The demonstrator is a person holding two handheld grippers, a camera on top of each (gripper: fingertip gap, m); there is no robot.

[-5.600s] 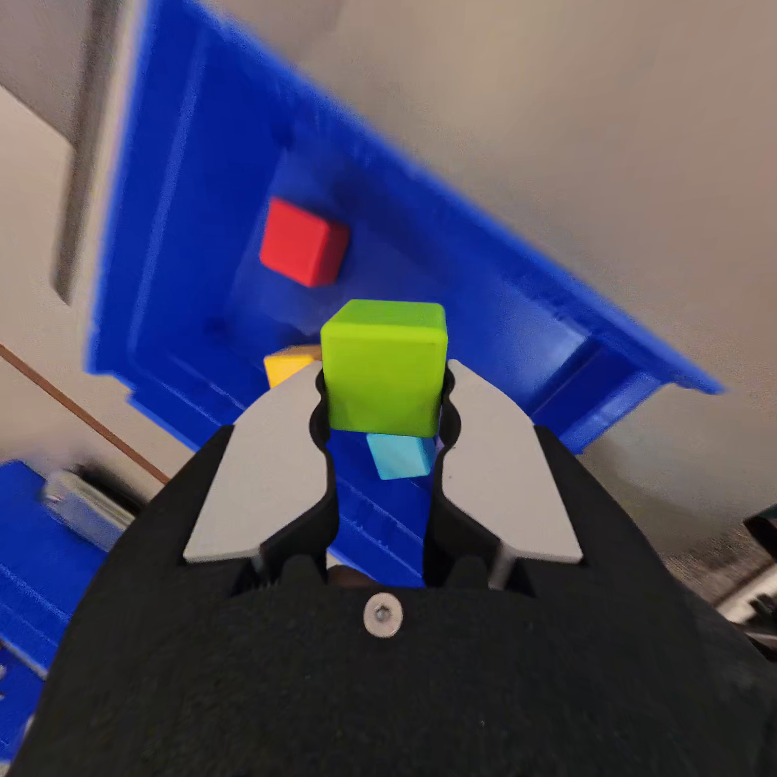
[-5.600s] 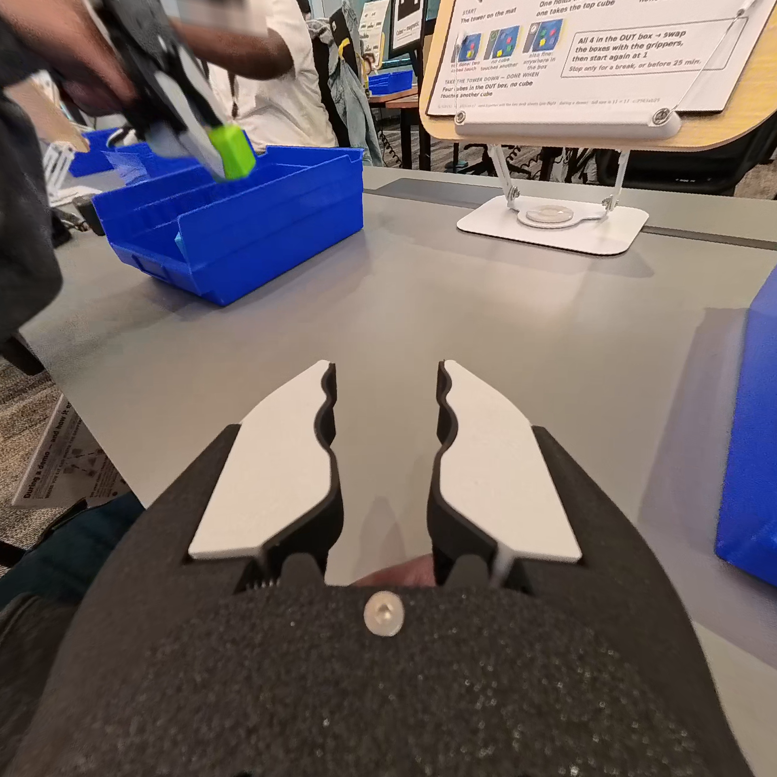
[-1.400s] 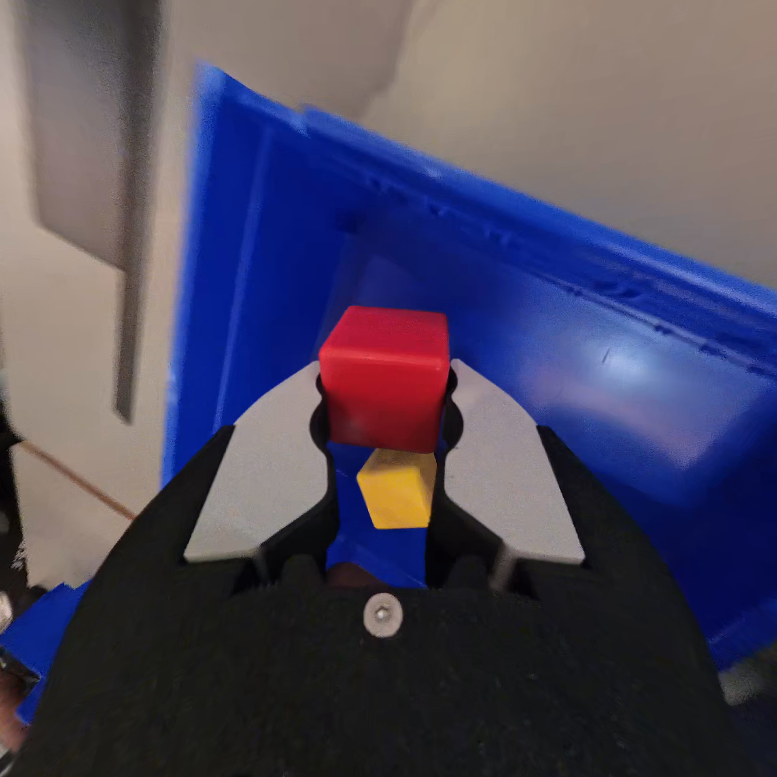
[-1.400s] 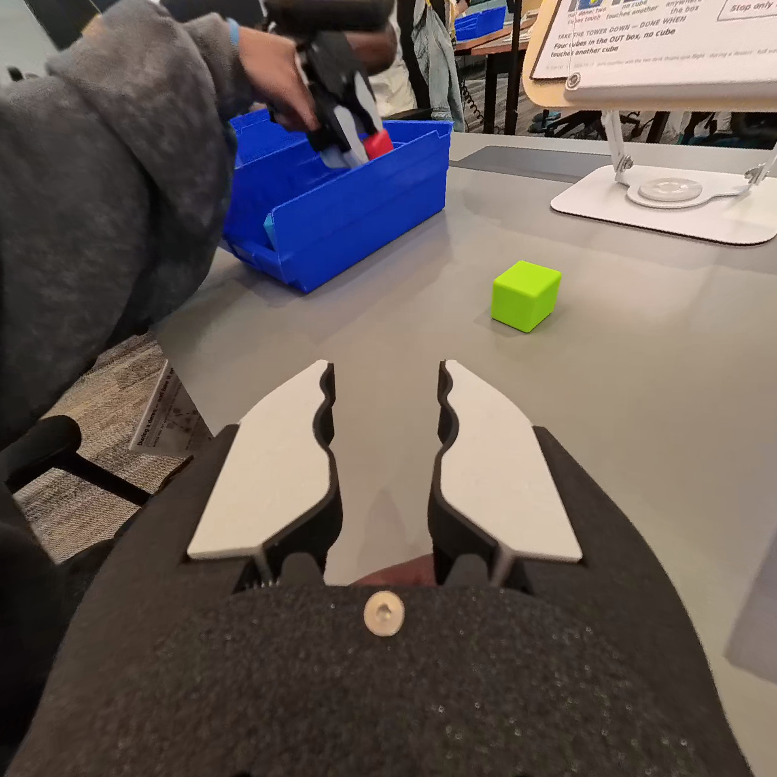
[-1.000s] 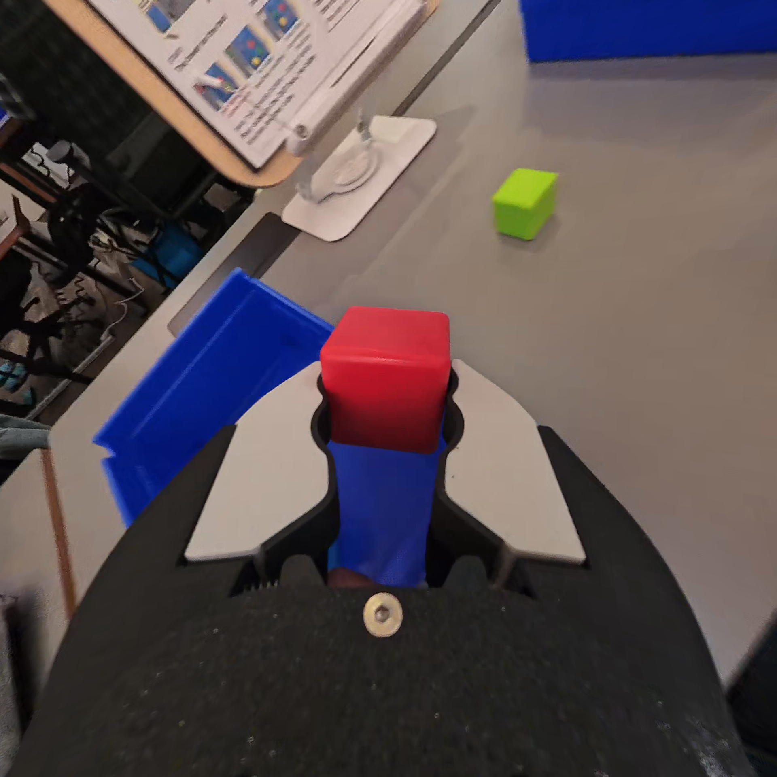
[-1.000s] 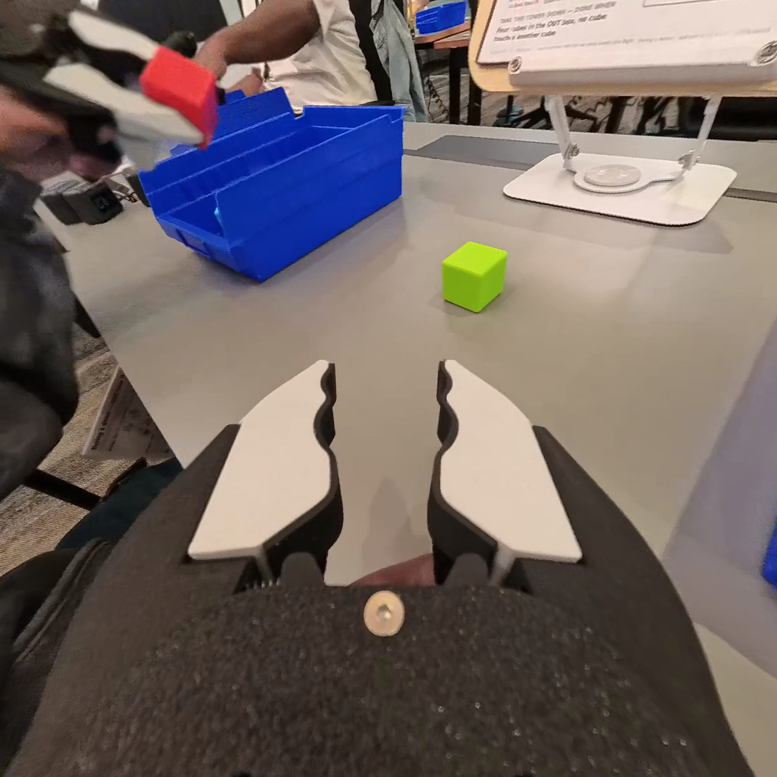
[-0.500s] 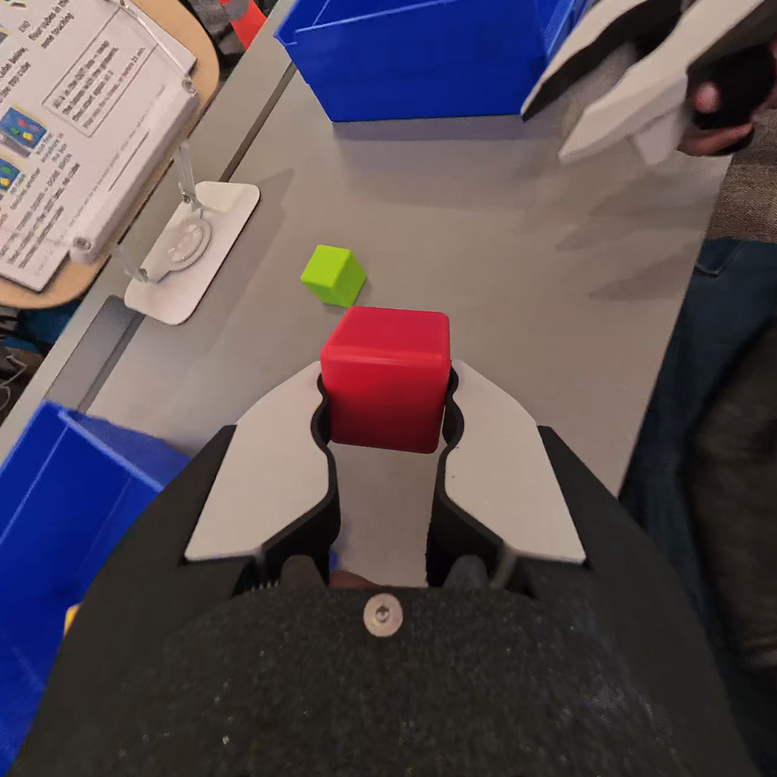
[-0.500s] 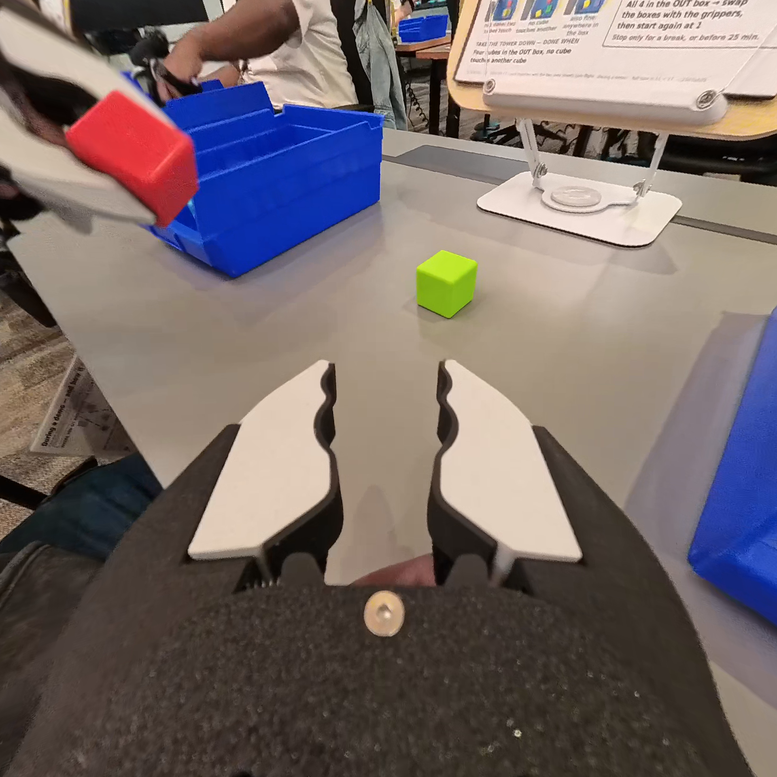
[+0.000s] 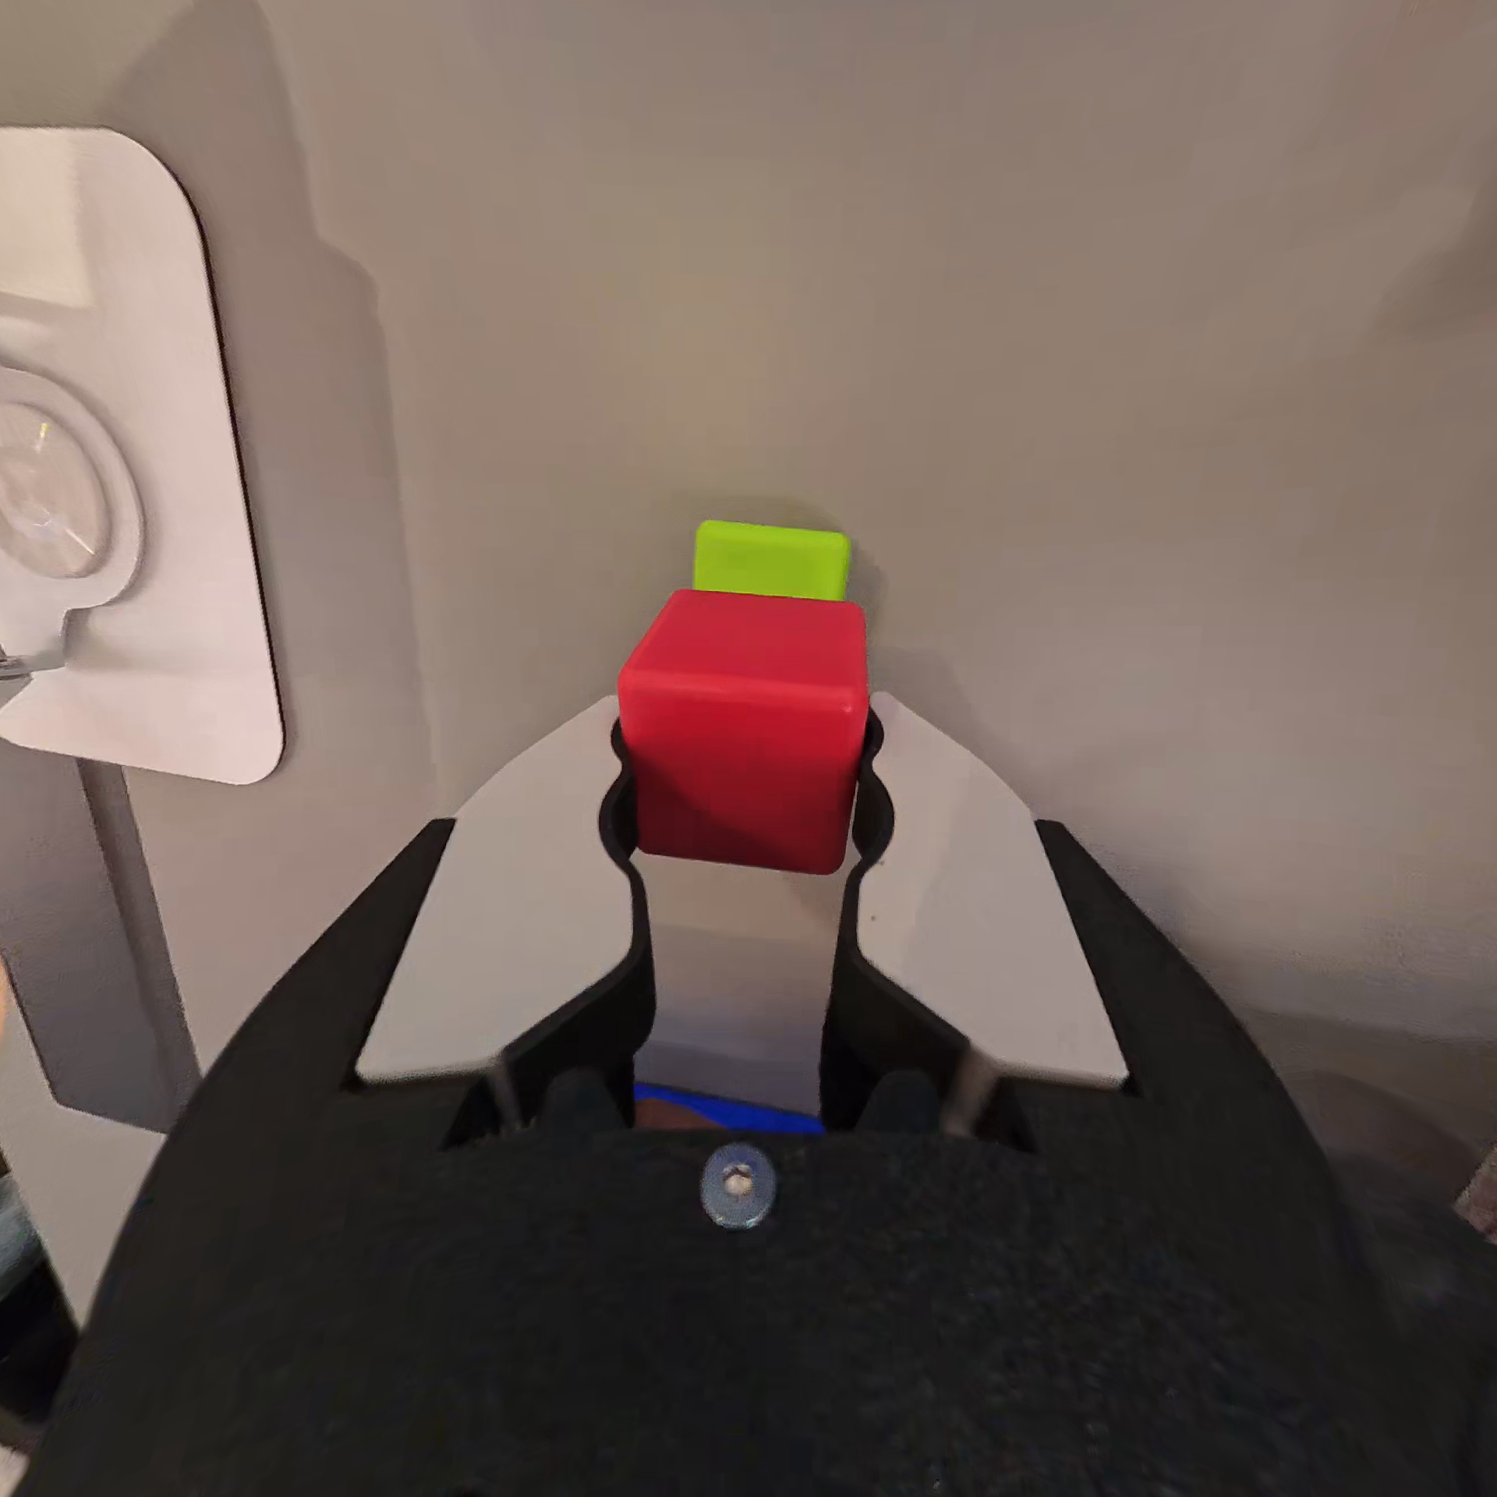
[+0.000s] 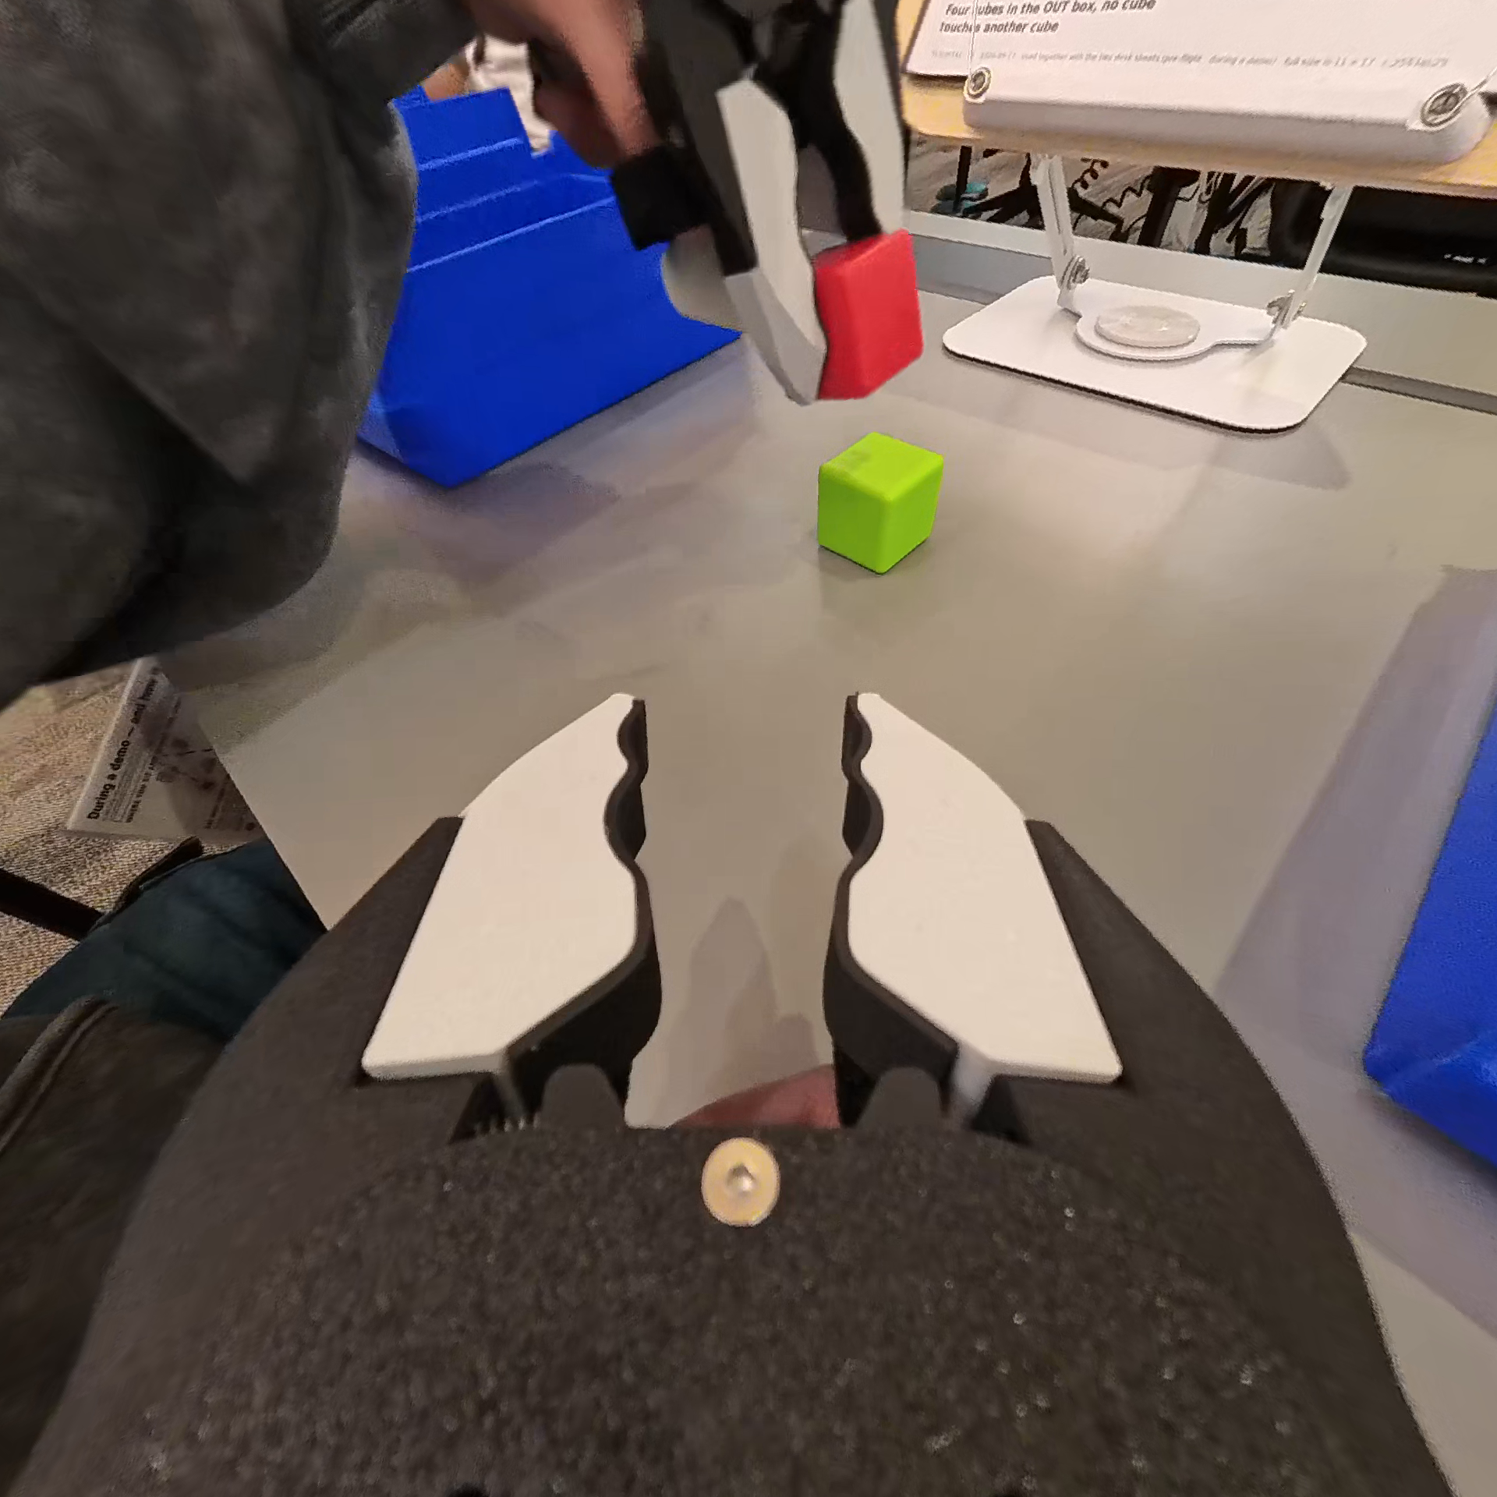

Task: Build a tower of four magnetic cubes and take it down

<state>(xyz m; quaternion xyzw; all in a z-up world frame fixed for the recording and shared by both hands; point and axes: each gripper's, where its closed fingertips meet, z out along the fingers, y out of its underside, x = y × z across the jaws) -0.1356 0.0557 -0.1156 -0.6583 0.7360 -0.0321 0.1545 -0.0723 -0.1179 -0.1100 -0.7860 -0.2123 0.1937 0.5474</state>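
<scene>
Left tool [image 9: 741,729] is seen clamped on the red cube [image 9: 741,733], which is now held in the air just above the green cube [image 10: 879,502] on the grey worktop [image 10: 1053,688]; half a second earlier it was carried well off to the side, nearer the blue bin [image 10: 526,324]. Right tool [image 10: 744,721] is kept spread and empty, low over the worktop's near edge, as before. The green cube is unmoved, near the white stand base [image 10: 1158,356].
</scene>
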